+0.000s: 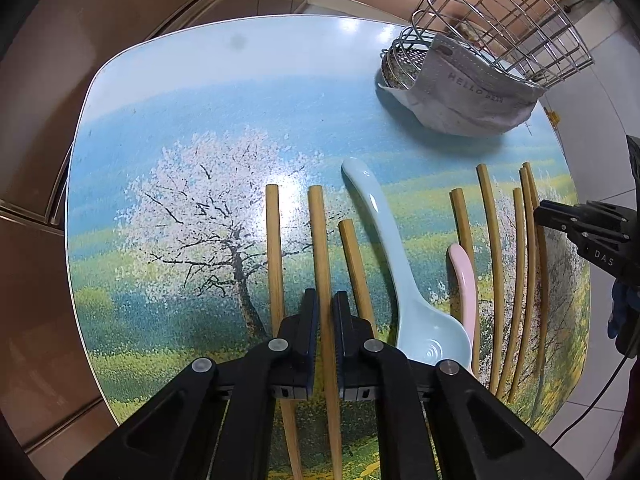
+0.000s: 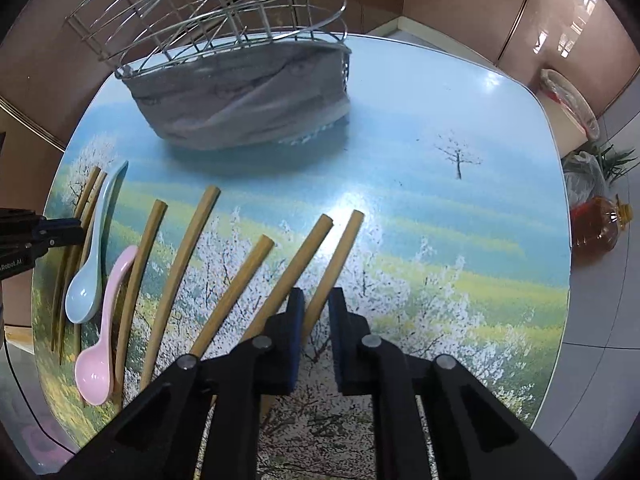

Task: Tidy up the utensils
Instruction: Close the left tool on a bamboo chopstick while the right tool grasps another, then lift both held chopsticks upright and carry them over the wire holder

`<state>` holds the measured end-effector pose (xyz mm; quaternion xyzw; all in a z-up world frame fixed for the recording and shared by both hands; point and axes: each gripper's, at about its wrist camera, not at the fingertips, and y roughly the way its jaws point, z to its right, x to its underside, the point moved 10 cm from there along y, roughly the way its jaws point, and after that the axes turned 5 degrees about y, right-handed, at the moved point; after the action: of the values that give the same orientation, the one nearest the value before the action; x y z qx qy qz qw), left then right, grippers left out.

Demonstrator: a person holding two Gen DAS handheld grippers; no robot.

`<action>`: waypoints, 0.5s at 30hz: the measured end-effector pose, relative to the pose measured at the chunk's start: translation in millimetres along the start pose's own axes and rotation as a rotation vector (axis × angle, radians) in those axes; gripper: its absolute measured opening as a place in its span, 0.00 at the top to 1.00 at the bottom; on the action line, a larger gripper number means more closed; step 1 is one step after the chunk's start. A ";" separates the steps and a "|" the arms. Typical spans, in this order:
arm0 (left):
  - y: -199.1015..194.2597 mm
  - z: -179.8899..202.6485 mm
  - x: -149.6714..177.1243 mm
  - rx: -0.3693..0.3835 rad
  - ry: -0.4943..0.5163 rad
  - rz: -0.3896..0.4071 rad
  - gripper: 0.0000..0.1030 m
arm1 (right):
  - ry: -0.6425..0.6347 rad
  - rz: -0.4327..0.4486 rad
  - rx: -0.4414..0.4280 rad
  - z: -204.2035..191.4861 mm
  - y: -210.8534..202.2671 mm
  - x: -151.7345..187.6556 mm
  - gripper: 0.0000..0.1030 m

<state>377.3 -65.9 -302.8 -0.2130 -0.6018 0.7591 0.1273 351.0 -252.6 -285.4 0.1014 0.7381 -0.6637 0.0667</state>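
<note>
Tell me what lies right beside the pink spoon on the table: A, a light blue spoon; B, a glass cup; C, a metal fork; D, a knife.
A: the light blue spoon lies next to the pink spoon among the wooden chopsticks; no fork, cup or knife shows.

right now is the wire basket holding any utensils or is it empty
Empty, as far as shows: no utensils rise inside the wire basket. The chopsticks and both spoons lie on the table; a grey cloth hides its base.

chopsticks: eight bamboo-coloured wooden sticks (image 1: pixel 274 256) | spoons: two ceramic, one pale blue (image 1: pixel 394 276), one pink (image 1: pixel 466 292) | wire metal basket (image 1: pixel 508 20): one | grey cloth (image 1: pixel 468 92): one
</note>
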 end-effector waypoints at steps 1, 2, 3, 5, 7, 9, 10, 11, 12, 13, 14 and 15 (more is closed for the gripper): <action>0.0 -0.3 0.3 -0.001 -0.002 -0.001 0.94 | -0.008 -0.005 0.003 -0.4 -0.2 2.0 0.91; 0.1 -0.5 0.4 -0.004 -0.004 -0.003 0.94 | -0.016 -0.010 0.005 -0.6 -0.5 4.3 0.91; -0.1 0.1 -0.2 -0.008 -0.004 -0.005 0.94 | -0.022 -0.014 0.007 1.1 -1.3 6.2 0.92; -0.2 1.7 -0.2 -0.020 0.000 -0.012 0.94 | -0.036 -0.024 0.013 1.3 -2.0 9.3 0.93; 0.7 5.8 -0.4 -0.027 0.001 -0.018 0.94 | -0.042 -0.027 0.013 5.9 -2.5 11.5 0.93; 1.4 10.3 -1.6 -0.030 -0.005 -0.022 0.94 | -0.041 -0.024 0.012 5.5 -3.5 12.9 0.94; 1.3 10.8 -1.8 -0.034 -0.011 -0.019 0.94 | -0.037 -0.019 0.010 6.2 -3.6 11.7 0.94; 1.7 13.6 -2.6 -0.037 -0.014 -0.017 0.94 | -0.032 -0.014 0.007 6.8 -4.4 12.0 0.94; 1.6 15.0 -2.8 -0.043 -0.014 -0.012 0.94 | -0.027 -0.007 -0.005 6.1 -5.3 13.2 0.94; 1.4 15.7 -2.7 -0.048 -0.014 -0.008 0.94 | -0.025 -0.003 -0.013 7.1 -6.0 13.7 0.94; 1.4 18.6 -3.4 -0.051 -0.017 -0.004 0.94 | -0.023 0.005 -0.019 7.3 -7.5 15.0 0.94; 0.8 20.3 -2.9 -0.054 -0.022 0.000 0.94 | -0.022 0.022 -0.031 6.5 -10.8 16.6 0.94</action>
<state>370.2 -84.8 -299.3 -0.2082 -0.6233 0.7449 0.1150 332.0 -259.1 -279.5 0.1010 0.7464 -0.6524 0.0839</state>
